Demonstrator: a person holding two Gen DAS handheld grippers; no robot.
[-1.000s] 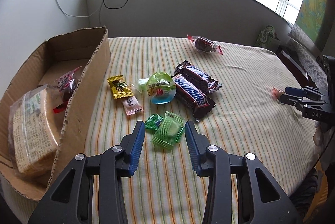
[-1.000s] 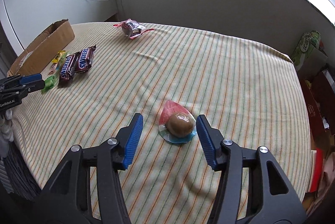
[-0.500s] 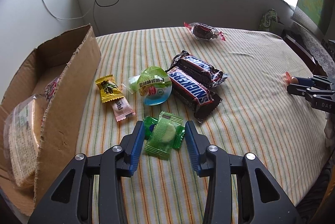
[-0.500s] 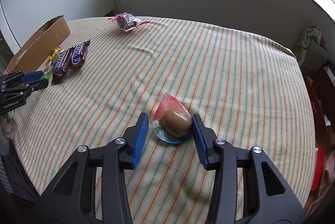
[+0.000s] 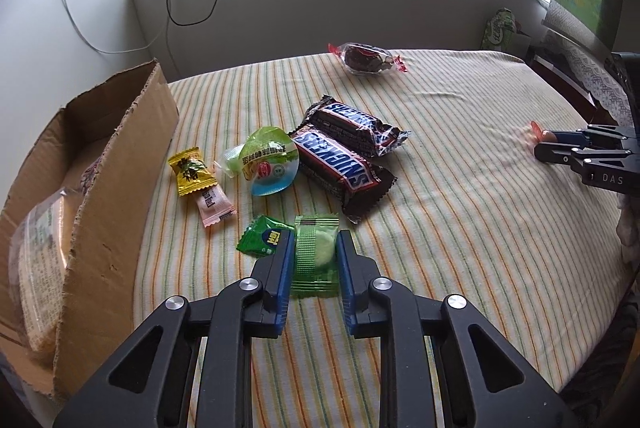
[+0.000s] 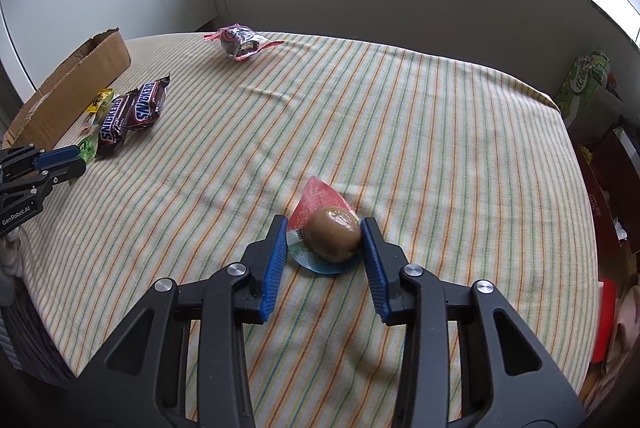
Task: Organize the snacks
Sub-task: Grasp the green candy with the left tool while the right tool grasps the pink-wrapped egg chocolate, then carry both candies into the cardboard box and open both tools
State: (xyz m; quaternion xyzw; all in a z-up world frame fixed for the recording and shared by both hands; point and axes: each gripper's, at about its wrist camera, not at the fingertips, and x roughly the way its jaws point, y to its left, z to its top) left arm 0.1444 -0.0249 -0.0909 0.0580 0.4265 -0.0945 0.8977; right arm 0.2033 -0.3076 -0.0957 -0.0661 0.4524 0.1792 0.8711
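A green wrapped snack (image 5: 315, 253) lay on the striped tablecloth (image 5: 460, 228) near the cardboard box (image 5: 108, 164), pinched between the pads of the left gripper (image 5: 313, 248). Farther across the cloth, the right gripper (image 6: 325, 230) was closing, its pads touching a brown jelly cup (image 6: 330, 238). Two Snickers bars (image 5: 344, 156) lay between.
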